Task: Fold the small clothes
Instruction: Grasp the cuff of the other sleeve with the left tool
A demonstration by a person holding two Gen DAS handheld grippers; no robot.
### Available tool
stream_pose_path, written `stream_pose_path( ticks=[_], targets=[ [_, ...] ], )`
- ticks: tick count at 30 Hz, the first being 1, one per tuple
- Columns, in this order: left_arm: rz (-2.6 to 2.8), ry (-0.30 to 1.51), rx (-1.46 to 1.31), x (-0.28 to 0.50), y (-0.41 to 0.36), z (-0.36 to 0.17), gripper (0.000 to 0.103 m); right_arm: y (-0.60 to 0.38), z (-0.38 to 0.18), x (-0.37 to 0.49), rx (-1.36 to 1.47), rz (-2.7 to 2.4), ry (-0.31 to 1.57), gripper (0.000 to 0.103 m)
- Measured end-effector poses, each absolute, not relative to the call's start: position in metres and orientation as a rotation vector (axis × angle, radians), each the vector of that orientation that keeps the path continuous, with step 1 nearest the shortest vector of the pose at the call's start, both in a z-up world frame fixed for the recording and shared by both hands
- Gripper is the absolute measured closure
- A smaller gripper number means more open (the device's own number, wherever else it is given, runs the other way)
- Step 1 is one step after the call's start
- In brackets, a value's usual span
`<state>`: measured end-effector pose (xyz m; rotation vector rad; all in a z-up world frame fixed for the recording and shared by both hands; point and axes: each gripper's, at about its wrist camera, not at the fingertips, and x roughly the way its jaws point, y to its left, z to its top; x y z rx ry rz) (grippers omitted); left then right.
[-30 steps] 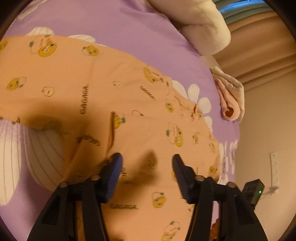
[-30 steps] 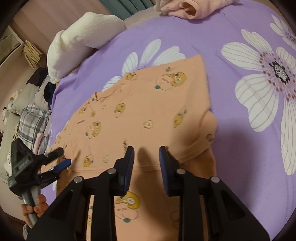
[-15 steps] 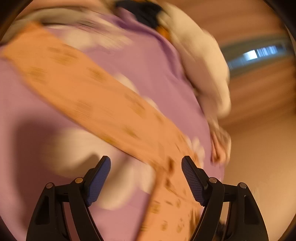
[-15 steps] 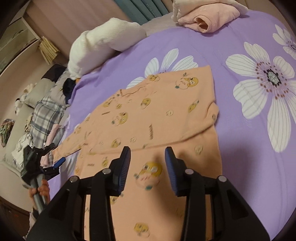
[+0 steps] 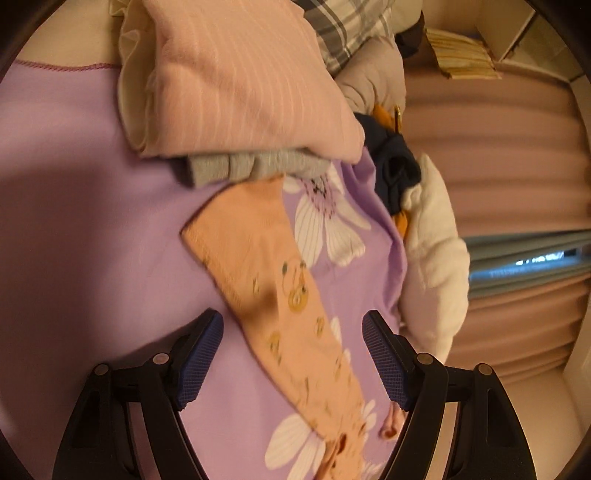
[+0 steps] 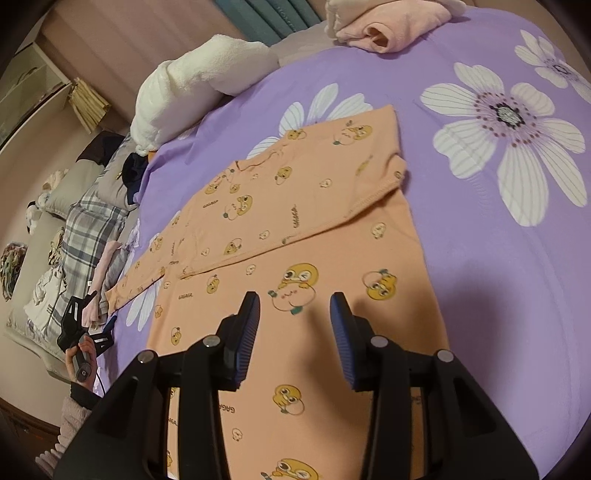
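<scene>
orange shirt (image 6: 295,229): left gripper (image 5: 291,354) spread over its unfolded sleeve (image 5: 258,258), right gripper (image 6: 293,317) parted above its body, both empty; a shallow pinch could rumple the sleeve.

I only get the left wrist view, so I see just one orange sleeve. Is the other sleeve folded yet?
Observer: Yes. On the orange shirt the far sleeve lies folded across the chest.
Operator: Is the right hand-held gripper holding cloth?
Observer: No. The right hand-held gripper hangs open above the shirt's lower half.
Operator: Anything folded elsewhere?
Observer: A folded pink garment sits at the far edge of the purple bedspread.
</scene>
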<state>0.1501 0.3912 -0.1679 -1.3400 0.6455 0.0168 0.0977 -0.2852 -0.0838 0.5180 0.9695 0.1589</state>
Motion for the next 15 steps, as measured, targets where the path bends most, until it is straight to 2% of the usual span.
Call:
stream_pose_path(
  ticks=[10,13,15],
  targets=[
    [0.097,0.612,-1.330,0.174,0.402,-0.169,0.026,-0.284,-0.078,0.092,0.495,0.140,0.958,0.062],
    [0.161,0.678,-1.274,0.182,0.399,-0.169,0.051,-0.283,-0.080,0.091,0.490,0.144,0.962,0.062],
    [0.199,0.725,-1.260,0.184,0.400,-0.175,0.088,-0.281,-0.083,0.090,0.473,0.136,0.970,0.062]
  ],
)
